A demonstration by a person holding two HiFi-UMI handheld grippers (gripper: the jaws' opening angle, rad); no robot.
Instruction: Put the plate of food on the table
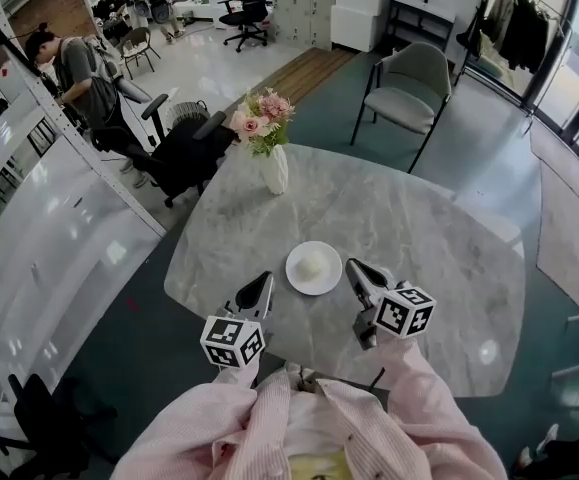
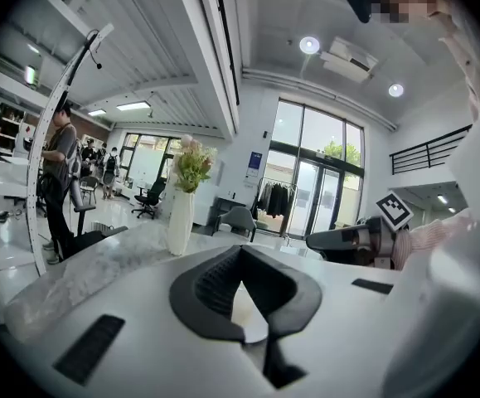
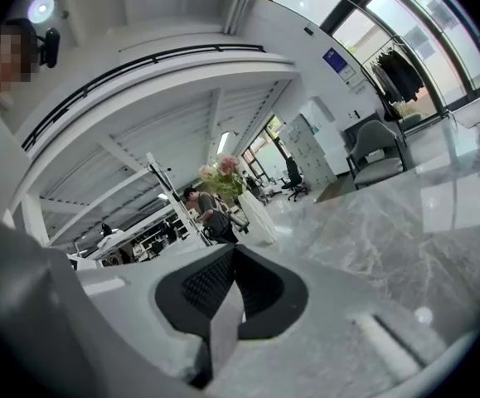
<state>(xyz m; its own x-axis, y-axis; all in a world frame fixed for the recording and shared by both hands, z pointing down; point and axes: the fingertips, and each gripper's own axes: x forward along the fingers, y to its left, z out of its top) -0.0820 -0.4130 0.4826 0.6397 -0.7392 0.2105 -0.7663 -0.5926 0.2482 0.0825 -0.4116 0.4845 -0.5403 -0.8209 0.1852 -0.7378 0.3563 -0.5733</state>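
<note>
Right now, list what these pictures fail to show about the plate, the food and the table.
- The food: head view, too small and as pale as the plate to identify.
- The plate: not discernible in either gripper view; the left gripper and right gripper bodies fill the lower frame.
- The table, near edge: head view, covered by the pink sleeves.

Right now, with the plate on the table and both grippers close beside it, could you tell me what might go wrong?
1. The left gripper and right gripper, both shut and empty, flank the plate closely. A sideways swing could knock it and send the food sliding across the smooth table.
2. The tall, narrow vase of flowers stands just beyond the plate. A forward reach might tip it.
</note>
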